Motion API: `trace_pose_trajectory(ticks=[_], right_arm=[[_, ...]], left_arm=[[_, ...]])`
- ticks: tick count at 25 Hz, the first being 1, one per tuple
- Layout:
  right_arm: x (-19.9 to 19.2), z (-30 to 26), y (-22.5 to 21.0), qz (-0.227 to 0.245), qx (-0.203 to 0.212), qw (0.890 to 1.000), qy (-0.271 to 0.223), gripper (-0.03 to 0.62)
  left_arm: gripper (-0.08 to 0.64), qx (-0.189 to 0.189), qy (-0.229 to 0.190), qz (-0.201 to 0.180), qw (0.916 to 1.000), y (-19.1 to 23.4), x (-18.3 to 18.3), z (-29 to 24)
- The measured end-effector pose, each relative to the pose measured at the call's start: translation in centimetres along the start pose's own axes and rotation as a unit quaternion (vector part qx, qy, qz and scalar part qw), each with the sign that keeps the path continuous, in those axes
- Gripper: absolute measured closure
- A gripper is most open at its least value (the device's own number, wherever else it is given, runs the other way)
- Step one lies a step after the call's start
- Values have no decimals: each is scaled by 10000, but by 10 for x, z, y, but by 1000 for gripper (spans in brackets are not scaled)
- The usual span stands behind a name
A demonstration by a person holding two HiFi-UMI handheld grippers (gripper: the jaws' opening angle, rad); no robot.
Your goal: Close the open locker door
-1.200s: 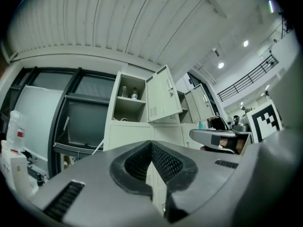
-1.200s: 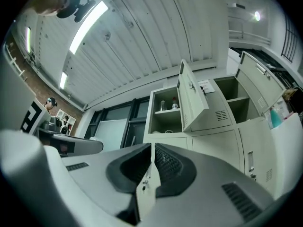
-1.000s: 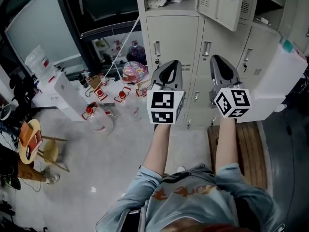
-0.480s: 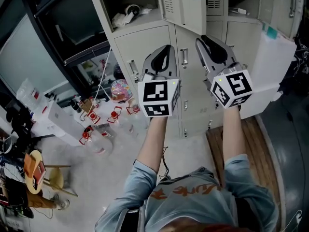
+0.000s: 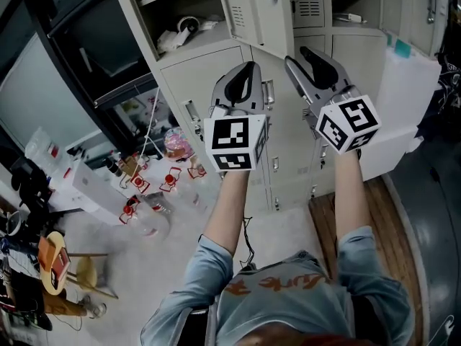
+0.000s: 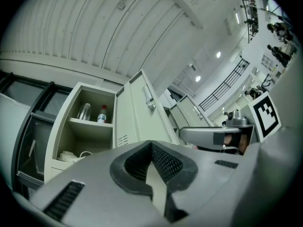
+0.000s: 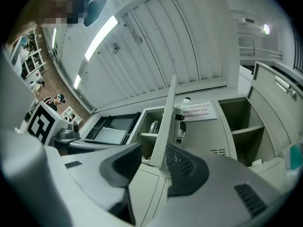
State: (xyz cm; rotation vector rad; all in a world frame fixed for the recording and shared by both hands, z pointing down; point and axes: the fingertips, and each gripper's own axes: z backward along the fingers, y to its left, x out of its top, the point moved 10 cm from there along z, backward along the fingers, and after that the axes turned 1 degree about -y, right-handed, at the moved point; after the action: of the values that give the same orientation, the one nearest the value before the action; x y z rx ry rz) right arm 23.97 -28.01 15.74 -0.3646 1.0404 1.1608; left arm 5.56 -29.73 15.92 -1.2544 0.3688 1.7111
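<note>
The bank of grey lockers fills the upper part of the head view, and its one open locker door swings out from the top row towards the person, beside the bared compartment with bottles and clutter on its shelf. The task looks to be at the approach step, since both arms are raised towards the door but nothing touches it yet. The right gripper is opening its jaws. In its own view the door's thin edge lines up in the gap between them, though the pads do not press on it and I cannot tell how near it is. The left gripper has its jaws together with nothing between them, and looks up at the door's outer face. The next move likely calls for bringing a gripper against that outer face or free edge and pushing it round on its hinge until it meets the frame.
</note>
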Motion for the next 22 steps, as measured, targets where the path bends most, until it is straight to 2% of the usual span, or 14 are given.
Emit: trace_pose_trajectory(ticks=[7, 14, 22], right_arm=[[-18, -13, -13, -233, 200, 9995, -16, 437], [-20, -21, -12, -356, 374, 9983, -261, 456], [-24, -31, 13, -351, 655, 9957, -554, 446]], left_arm=[[541, 146, -60, -88, 9998, 12, -4, -10], [541, 362, 33, -55, 9993, 31, -16, -8], [541, 768, 121, -182, 9968, 64, -16, 6]])
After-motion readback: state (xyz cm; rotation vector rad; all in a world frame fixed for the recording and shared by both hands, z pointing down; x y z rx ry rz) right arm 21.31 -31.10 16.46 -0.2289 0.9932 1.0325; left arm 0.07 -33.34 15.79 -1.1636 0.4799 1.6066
